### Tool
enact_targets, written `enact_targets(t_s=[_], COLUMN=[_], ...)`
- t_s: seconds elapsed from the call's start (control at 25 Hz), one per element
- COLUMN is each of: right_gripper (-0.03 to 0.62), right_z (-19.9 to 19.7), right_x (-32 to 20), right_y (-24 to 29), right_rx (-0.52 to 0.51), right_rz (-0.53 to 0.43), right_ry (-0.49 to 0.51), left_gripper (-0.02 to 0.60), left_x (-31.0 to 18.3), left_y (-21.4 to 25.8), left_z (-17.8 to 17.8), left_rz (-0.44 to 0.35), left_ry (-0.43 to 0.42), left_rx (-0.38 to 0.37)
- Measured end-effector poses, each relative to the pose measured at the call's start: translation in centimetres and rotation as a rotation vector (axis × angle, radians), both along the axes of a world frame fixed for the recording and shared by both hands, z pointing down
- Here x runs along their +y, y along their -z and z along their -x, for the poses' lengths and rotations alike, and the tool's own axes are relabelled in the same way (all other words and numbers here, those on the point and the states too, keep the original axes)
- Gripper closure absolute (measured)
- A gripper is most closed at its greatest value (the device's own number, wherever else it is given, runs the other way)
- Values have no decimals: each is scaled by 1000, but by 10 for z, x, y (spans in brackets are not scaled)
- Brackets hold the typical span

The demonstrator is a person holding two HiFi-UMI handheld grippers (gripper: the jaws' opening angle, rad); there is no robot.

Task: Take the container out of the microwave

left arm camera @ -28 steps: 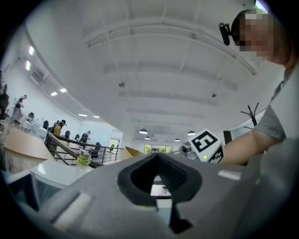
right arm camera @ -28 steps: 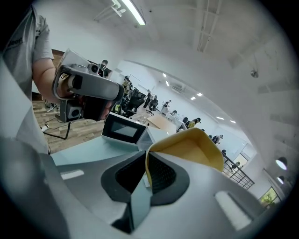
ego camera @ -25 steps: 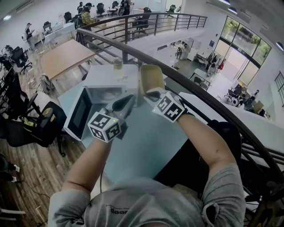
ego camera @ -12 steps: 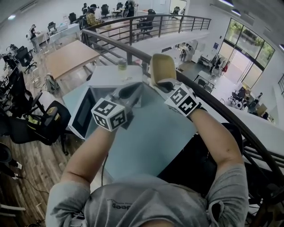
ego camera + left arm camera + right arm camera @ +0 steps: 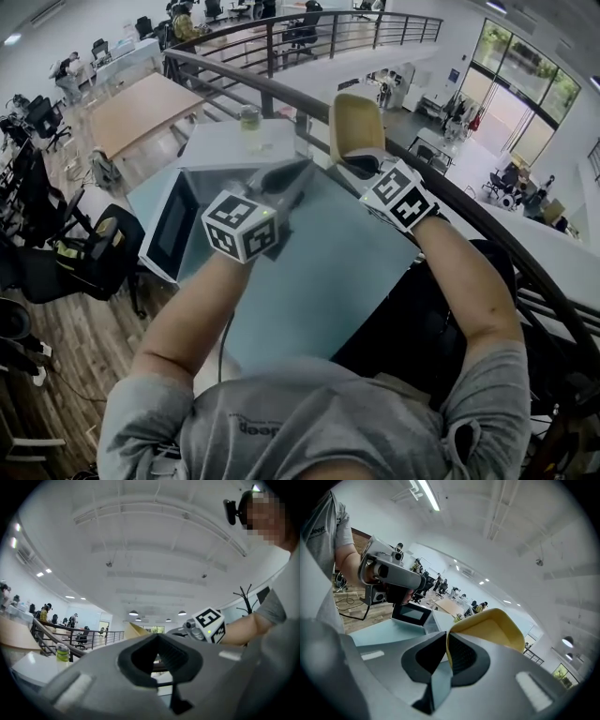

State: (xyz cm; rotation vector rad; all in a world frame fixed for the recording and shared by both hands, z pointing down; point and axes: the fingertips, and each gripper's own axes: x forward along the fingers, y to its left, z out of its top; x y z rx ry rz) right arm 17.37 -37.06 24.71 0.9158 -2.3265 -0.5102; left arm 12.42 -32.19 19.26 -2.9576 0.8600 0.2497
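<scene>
Yellow rounded container [image 5: 354, 127] tipped up, rim pinched in right gripper [image 5: 447, 652] jaws.

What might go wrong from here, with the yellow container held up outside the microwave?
1. The right tongs pinch only the thin rim of the container, which stands on edge. It may pivot or slip free.
2. In the head view the container sits close to the railing, with a lower floor beyond. If it dropped, it might go over.
3. The microwave door stands open beside the arms, so a lowering arm might knock it.
</scene>
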Motion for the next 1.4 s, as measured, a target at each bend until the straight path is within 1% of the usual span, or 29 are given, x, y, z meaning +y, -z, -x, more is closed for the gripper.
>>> enact_targets(t_s=[0.16, 0.32, 0.56, 0.72, 0.84, 0.96, 1.24, 1.4], right_gripper=[572, 572, 572, 572, 572, 572, 572, 572], right_z=[-8, 3, 36, 58, 74, 91, 130, 140], right_x=[5, 13, 20, 32, 42, 54, 94, 114], right_y=[-32, -65, -123, -160, -182, -198, -223, -239], right_rx=[18, 46, 55, 71, 75, 76, 106, 103], right_rz=[38, 64, 117, 151, 178, 196, 218, 240], right_ry=[-20, -2, 31, 39, 31, 9, -43, -49], left_gripper=[563, 563, 563, 561, 563, 562, 563, 563], left_x=[-1, -4, -9, -2, 8, 20, 52, 69], left_y=[-28, -66, -138, -179, -201, -221, -243, -260], left_z=[-8, -4, 24, 43, 55, 67, 100, 109], left_rz=[32, 79, 169, 238, 272, 297, 339, 357], left_ry=[-3, 21, 59, 64, 49, 16, -56, -61], left_rx=[-13, -42, -72, -87, -88, -104, -111, -129])
